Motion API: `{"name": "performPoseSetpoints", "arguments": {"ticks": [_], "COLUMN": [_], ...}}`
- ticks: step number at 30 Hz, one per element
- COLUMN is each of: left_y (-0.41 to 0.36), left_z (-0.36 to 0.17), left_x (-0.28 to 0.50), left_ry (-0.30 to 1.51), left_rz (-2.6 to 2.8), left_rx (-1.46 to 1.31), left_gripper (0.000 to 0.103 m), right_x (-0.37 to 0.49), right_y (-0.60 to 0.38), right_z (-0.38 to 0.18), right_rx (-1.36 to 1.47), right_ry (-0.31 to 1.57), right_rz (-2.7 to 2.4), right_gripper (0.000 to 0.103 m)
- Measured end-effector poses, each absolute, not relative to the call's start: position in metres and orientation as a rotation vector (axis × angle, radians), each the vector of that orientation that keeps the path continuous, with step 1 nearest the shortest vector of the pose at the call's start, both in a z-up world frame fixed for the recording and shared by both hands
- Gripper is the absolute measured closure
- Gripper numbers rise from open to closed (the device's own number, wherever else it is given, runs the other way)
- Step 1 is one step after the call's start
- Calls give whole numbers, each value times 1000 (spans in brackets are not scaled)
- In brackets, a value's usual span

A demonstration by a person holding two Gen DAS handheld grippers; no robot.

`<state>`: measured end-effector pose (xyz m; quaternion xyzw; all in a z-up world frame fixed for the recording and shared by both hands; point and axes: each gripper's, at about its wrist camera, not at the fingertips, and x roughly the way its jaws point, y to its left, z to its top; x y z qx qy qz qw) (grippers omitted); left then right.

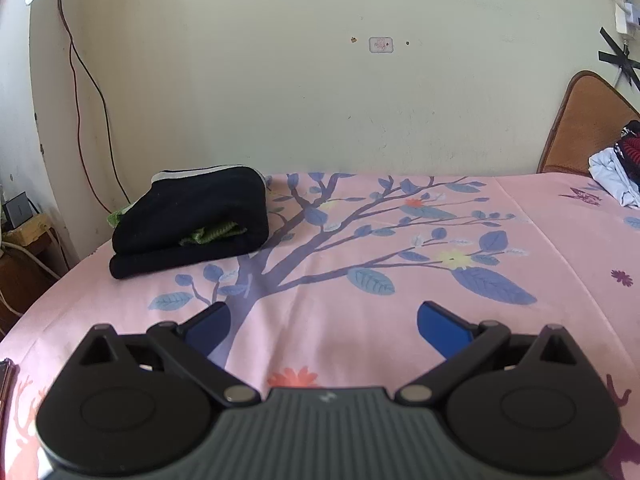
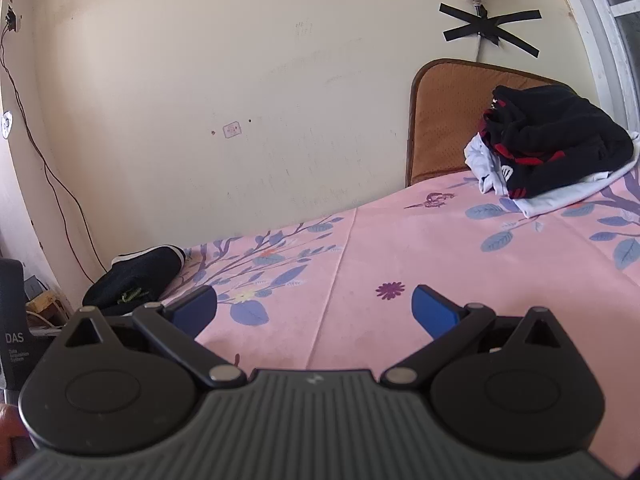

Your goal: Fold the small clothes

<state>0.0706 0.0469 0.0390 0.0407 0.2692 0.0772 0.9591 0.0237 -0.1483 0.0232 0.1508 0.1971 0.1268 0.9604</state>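
A folded black garment (image 1: pixel 192 220) with green fabric tucked inside lies at the far left of the pink floral bed sheet (image 1: pixel 360 340); it also shows in the right wrist view (image 2: pixel 136 280). A loose pile of a black-and-red garment (image 2: pixel 556 140) on a white one (image 2: pixel 560 196) lies at the far right, seen at the edge of the left wrist view (image 1: pixel 618 176). My left gripper (image 1: pixel 324 326) is open and empty, low over the sheet, short of the folded garment. My right gripper (image 2: pixel 314 312) is open and empty over the sheet between both piles.
A cream wall (image 1: pixel 320 80) runs behind the bed. A brown woven mat (image 2: pixel 444 120) leans against it at the right. A red cable (image 1: pixel 80 80) hangs at the left. A dark box marked DAS (image 2: pixel 16 340) and a wooden stand (image 1: pixel 24 232) stand beside the bed's left edge.
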Motion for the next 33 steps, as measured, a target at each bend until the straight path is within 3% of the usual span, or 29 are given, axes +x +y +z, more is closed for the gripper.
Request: {"name": "performPoseSetpoints", "arguments": {"ticks": [15, 27, 33], "left_y": [47, 57, 50], "left_z": [39, 27, 35], "left_x": [65, 90, 82], "left_ry": [553, 738, 660], "left_rz": [180, 152, 141], "left_rx": [76, -3, -60], "left_gripper": [0, 0, 0], "right_x": [23, 55, 72], "right_y": [-144, -137, -143], "right_z": [22, 23, 22], "right_rx": [273, 96, 91], "right_ry": [438, 588, 658], "right_rz": [243, 187, 135], "right_gripper": [0, 0, 0]}}
